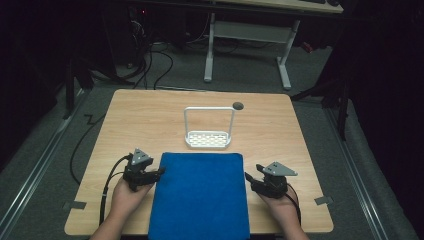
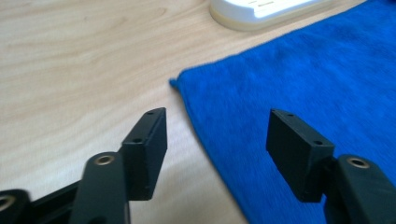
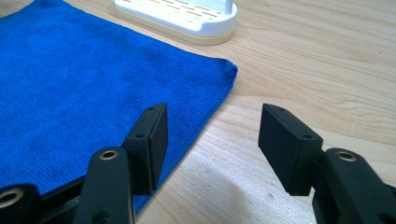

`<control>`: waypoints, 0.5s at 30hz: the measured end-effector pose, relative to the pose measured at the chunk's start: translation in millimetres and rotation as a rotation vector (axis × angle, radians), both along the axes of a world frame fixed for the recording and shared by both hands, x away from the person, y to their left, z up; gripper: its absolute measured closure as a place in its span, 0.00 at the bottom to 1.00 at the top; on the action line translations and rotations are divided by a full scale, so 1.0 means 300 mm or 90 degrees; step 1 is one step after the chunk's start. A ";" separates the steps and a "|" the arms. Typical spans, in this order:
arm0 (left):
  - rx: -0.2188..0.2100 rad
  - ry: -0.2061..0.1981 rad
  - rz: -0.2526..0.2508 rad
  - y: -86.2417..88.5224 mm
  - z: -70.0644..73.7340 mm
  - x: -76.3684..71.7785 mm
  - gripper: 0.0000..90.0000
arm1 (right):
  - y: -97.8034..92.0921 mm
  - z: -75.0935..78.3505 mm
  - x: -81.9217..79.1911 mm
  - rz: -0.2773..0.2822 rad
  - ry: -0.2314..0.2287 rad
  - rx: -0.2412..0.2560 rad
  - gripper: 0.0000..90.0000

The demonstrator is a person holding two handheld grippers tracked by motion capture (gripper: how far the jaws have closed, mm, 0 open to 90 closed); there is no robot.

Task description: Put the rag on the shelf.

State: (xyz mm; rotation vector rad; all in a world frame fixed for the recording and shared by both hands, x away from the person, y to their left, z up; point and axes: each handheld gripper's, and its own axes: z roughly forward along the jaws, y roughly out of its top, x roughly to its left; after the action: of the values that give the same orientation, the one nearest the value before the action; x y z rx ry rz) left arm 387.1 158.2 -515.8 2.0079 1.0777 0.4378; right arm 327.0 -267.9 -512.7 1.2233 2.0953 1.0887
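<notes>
Two grippers, left (image 1: 161,171), right (image 1: 247,176), jaws apart, one blue cloth (image 1: 200,195), one white rack (image 1: 208,138)

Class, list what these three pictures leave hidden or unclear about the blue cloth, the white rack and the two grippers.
- Blue cloth: near edge cut off by the high view's bottom.
- White rack: cut by the left gripper view's top edge, blurred.
- Left gripper, right gripper: jaws too small in the high view.

High overview; two close towel-edge (image 2: 280,84) views
</notes>
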 end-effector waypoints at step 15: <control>-0.028 0.033 0.035 -0.033 -0.053 0.143 0.60 | 0.003 0.003 0.009 0.017 0.013 0.020 0.48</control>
State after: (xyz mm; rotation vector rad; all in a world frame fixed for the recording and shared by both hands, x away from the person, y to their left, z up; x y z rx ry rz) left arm 429.8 148.3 -531.8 1.9642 1.1672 0.3900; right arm 329.7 -267.0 -511.8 1.2287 2.1237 1.1287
